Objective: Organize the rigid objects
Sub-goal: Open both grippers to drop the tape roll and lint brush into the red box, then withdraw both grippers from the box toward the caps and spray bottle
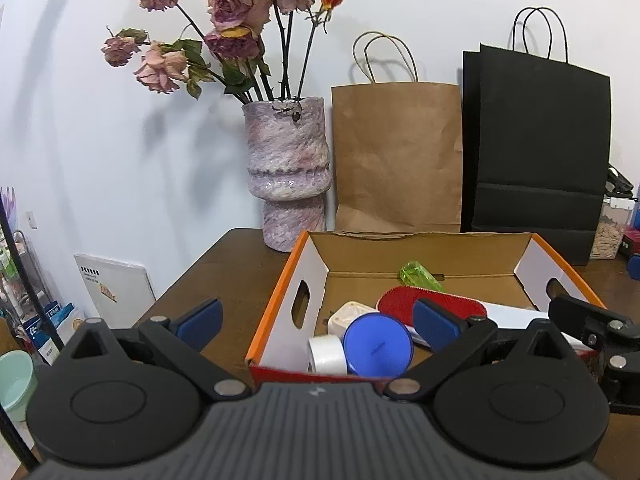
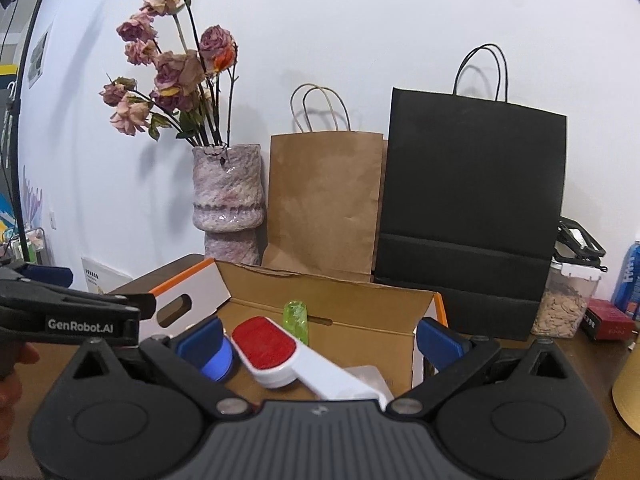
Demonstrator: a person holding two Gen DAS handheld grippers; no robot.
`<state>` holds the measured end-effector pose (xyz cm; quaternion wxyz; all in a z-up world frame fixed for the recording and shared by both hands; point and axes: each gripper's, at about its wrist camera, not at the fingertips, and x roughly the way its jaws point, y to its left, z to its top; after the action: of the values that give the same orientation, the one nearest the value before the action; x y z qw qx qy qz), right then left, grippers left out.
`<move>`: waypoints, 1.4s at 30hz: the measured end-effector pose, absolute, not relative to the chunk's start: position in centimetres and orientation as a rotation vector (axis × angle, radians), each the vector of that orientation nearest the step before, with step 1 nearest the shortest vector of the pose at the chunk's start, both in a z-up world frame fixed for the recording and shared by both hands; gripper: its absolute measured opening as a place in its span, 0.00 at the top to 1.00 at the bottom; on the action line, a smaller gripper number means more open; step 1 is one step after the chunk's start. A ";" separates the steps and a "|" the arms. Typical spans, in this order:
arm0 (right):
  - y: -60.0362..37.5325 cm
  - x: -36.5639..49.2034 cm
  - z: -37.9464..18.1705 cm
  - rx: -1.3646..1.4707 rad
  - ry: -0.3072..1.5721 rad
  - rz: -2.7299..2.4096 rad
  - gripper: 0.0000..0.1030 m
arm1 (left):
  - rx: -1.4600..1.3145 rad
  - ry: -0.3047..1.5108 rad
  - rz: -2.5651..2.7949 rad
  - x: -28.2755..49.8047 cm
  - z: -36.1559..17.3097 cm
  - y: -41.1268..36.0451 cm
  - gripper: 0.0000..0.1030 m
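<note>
A: On the brown table (image 1: 236, 272), your left gripper (image 1: 316, 318) hangs above the near left corner of the cardboard box (image 1: 420, 256). Its blue fingers are wide apart and hold nothing. One finger is outside the box's left wall, over bare wood.

B: What do you see inside the box?

A: From the left: a white roll (image 1: 327, 354), then a blue round disc (image 1: 378, 346) touching it, with a cream plug (image 1: 350, 314) just behind. Next comes the red-and-white lint brush (image 2: 288, 360), lying slanted. A green see-through piece (image 2: 295, 316) leans on the back wall.

B: And your right gripper?

A: Your right gripper (image 2: 320, 340) is over the box's near edge. Its fingers are spread apart too, with nothing in them. The brush handle lies between them, below.

B: Is there room to move?

A: The box's back part is bare cardboard. Behind the box stand a vase (image 1: 286, 176), a brown bag (image 1: 398, 156) and a black bag (image 1: 536, 152), close to its back edge.
</note>
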<state>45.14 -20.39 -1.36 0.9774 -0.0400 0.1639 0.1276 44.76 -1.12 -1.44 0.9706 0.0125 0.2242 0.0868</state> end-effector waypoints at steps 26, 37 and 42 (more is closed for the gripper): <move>-20.5 38.7 -0.4 -0.029 0.319 0.219 0.00 | -0.020 0.441 0.181 37.5 0.1 0.1 0.00; -19.8 32.7 1.6 -0.041 0.281 0.213 0.00 | -0.026 0.420 0.180 31.8 1.4 1.1 0.00; -19.5 29.9 2.0 -0.051 0.273 0.212 0.00 | -0.029 0.423 0.178 29.3 1.5 1.5 0.00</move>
<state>29.91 -19.48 1.96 0.9848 -0.0255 0.1358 0.1055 29.26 1.53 1.49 0.9737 -0.0145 0.2097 0.0882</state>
